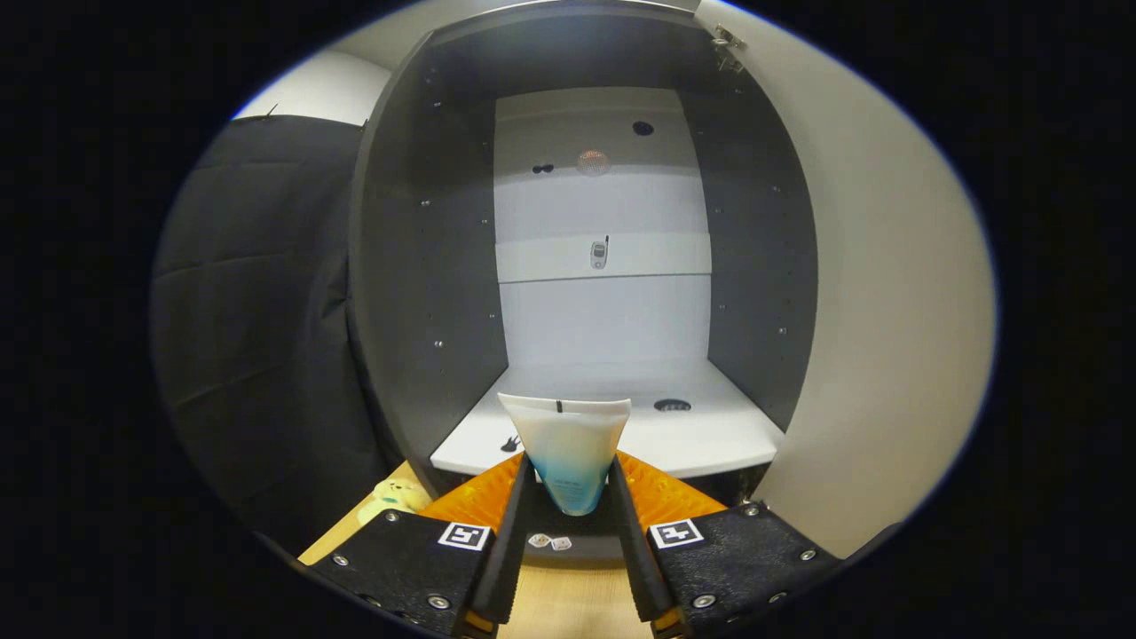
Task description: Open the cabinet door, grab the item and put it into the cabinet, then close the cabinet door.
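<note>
Tube (570,453), one, white at its flat crimped end shading to blue lower down, stands between the jaws with the crimped end up; both fingers (513,532) press its lower sides, so the gripper (568,484) is narrowed and holding it. Tube's cap end is hidden behind the fingers. Print on the tube is too small to make out.

Just ahead of the jaws: open cabinet (417,266), dark side walls, pale back panel. One door (879,337), pale, swung open to the right of the jaws; one hinge (728,40) visible at its top. Two pale shelves counted: lower shelf (710,435) directly beyond the tube, upper shelf (550,262) further up. Small dark marks on the lower shelf, not identifiable.

Below the jaws: wooden worktop (568,608), partly cut off by the fingers. One small yellow soft toy (395,497) left of the jaws, on the worktop, half hidden.
</note>
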Demonstrator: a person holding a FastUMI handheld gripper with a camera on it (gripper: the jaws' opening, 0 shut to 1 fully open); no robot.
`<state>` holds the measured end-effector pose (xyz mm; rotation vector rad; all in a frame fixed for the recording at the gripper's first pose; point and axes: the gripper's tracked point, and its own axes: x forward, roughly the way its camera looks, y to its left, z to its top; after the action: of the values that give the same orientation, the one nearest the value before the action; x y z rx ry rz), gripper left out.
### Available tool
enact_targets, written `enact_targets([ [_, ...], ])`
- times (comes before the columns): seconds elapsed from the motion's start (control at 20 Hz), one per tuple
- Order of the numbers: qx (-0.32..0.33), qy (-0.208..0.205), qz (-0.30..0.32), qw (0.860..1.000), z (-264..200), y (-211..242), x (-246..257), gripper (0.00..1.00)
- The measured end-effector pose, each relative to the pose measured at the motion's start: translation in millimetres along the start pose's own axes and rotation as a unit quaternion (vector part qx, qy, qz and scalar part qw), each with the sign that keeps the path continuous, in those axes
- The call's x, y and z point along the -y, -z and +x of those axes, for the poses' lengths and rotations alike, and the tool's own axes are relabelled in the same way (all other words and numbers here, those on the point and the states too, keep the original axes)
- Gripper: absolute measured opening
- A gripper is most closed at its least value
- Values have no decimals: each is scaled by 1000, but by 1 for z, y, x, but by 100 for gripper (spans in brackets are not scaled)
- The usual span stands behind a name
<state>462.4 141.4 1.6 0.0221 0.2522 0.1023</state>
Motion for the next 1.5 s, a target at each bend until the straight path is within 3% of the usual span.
enact_targets([
  [0.25,0,3,7,1000,44,-30,5,51],
  [0.55,-48,4,20,999,95,-17,6,51],
  [0.95,-50,15,13,999,109,-15,11,55],
  [1.05,-42,13,12,999,103,-20,13,65],
  [1.2,-25,19,3,1000,86,-30,17,89],
  [1.3,-11,19,1,1000,68,-37,17,93],
  [1.5,18,16,-3,1000,24,-50,17,93],
])
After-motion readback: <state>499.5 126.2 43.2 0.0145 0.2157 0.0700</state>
